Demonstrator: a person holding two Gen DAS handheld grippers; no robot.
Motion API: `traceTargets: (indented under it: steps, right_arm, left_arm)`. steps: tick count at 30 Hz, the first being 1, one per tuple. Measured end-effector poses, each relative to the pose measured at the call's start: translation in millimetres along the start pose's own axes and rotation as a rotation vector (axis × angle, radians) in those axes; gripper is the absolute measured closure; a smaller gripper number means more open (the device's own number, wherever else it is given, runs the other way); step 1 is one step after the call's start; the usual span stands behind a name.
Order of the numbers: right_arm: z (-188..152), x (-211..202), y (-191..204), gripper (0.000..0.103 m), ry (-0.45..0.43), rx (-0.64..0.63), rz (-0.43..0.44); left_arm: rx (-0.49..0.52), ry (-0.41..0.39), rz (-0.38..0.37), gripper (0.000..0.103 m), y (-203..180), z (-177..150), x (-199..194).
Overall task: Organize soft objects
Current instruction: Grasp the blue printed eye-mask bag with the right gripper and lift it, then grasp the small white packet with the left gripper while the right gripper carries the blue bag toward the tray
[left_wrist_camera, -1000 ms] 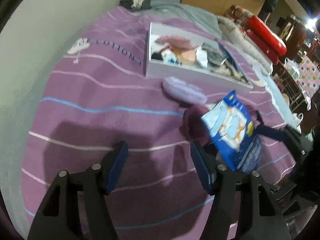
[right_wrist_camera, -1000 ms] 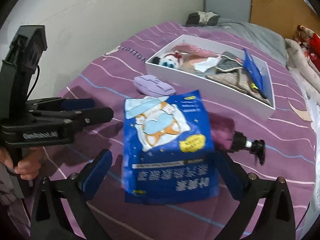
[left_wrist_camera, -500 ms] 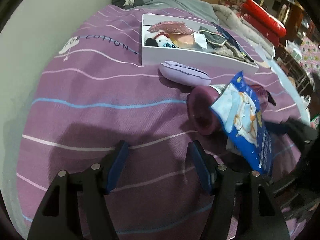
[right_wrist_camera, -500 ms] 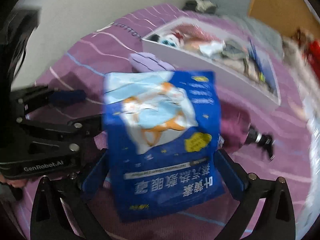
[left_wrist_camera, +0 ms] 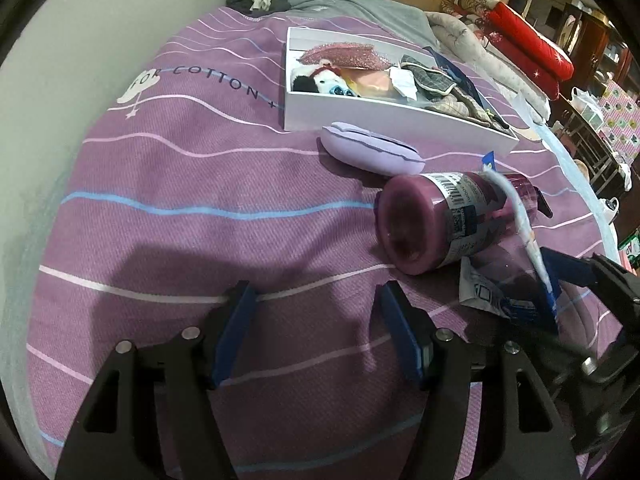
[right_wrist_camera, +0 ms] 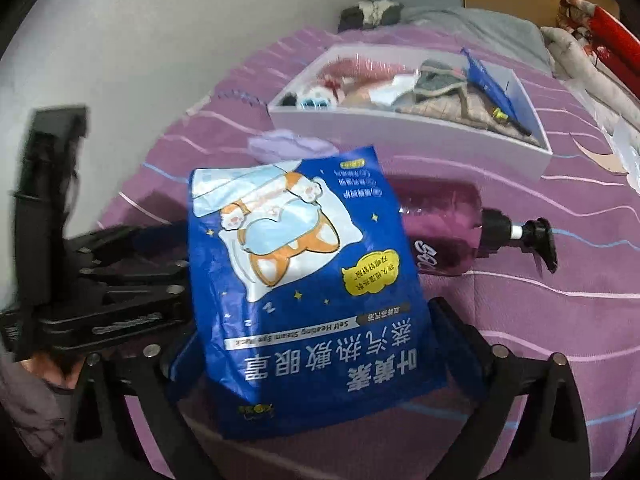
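A blue eye-mask pouch (right_wrist_camera: 304, 280) with a cartoon dog stands tilted up off the purple bedspread, between the fingers of my right gripper (right_wrist_camera: 308, 340). The jaws are closing, with their pads against its lower sides. In the left wrist view the pouch (left_wrist_camera: 520, 216) shows edge-on, with a right finger (left_wrist_camera: 568, 268) beside it. My left gripper (left_wrist_camera: 316, 296) hovers open over bare bedspread, left of the pouch. A lilac soft cushion (left_wrist_camera: 372, 148) lies in front of the white box (left_wrist_camera: 380, 114), which holds a plush toy and cloth items.
A dark purple pump bottle (left_wrist_camera: 432, 224) lies on its side between the cushion and the pouch. A wall runs along the bed's left side. Folded blankets (left_wrist_camera: 520, 32) and furniture stand at the far right. A hand holds the left gripper (right_wrist_camera: 120, 280).
The blue pouch has come up from lying flat to a tilted, raised pose in the right gripper and now shows edge-on to the left camera. The left gripper stays put.
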State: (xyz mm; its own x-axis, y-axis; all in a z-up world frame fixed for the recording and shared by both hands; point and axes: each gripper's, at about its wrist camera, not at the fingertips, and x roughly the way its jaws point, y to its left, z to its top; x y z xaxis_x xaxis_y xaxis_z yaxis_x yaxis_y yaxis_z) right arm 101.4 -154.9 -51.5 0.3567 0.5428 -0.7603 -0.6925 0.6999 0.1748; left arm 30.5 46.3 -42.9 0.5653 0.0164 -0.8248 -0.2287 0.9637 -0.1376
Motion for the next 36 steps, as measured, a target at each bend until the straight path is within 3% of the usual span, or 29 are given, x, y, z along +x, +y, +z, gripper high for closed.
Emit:
traceTargets:
  steps: [4, 12, 24, 30, 36]
  right_arm:
    - [-1, -16, -7, 0.02, -0.036, 0.03, 0.007]
    - [-6, -23, -20, 0.026, -0.043, 0.075, 0.005]
    - [-9, -49, -52, 0.033, -0.102, 0.112, -0.119]
    - [-12, -51, -61, 0.034, -0.103, 0.14, -0.122]
    - [-15, -54, -58, 0.034, -0.107, 0.13, -0.122]
  left_arm:
    - [0.002, -0.002, 0.004, 0.037, -1, 2, 0]
    - [0.022, -0.012, -0.003, 0.037, -6, 3, -4]
    - [0.071, -0.029, -0.16, 0.037, -33, 2, -27]
    - [0.096, 0.004, -0.241, 0.037, -51, 3, -24]
    - [0.099, 0.056, -0.245, 0.06, -63, 5, -9]
